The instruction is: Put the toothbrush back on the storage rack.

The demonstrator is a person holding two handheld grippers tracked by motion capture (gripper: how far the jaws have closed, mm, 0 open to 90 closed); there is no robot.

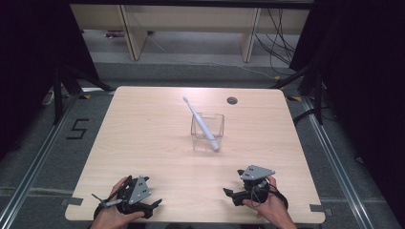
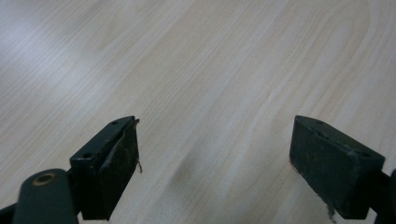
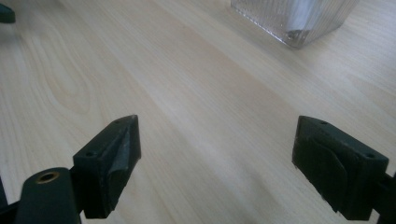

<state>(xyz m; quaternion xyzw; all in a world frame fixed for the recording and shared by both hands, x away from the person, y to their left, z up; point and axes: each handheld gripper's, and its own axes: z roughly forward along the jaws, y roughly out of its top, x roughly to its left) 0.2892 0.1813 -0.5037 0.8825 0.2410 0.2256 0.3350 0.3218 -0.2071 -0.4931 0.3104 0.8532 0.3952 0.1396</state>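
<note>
A white electric toothbrush (image 1: pixel 200 123) leans tilted in a clear plastic cup (image 1: pixel 207 131) at the table's middle, its head pointing up and to the far left. The cup's ribbed base (image 3: pixel 294 18) shows at the top of the right gripper view. My left gripper (image 1: pixel 155 205) rests at the table's near left edge, held by a hand; in its own view my left gripper (image 2: pixel 215 154) is wide open over bare wood. My right gripper (image 1: pixel 228 193) sits at the near right edge, pointing left; in its own view my right gripper (image 3: pixel 217 156) is open with nothing between its fingers.
The light wooden table (image 1: pixel 143 138) has a round cable hole (image 1: pixel 232 100) at the far right. Black curtains hang at both sides. Wooden furniture legs and cables lie on the floor beyond the table.
</note>
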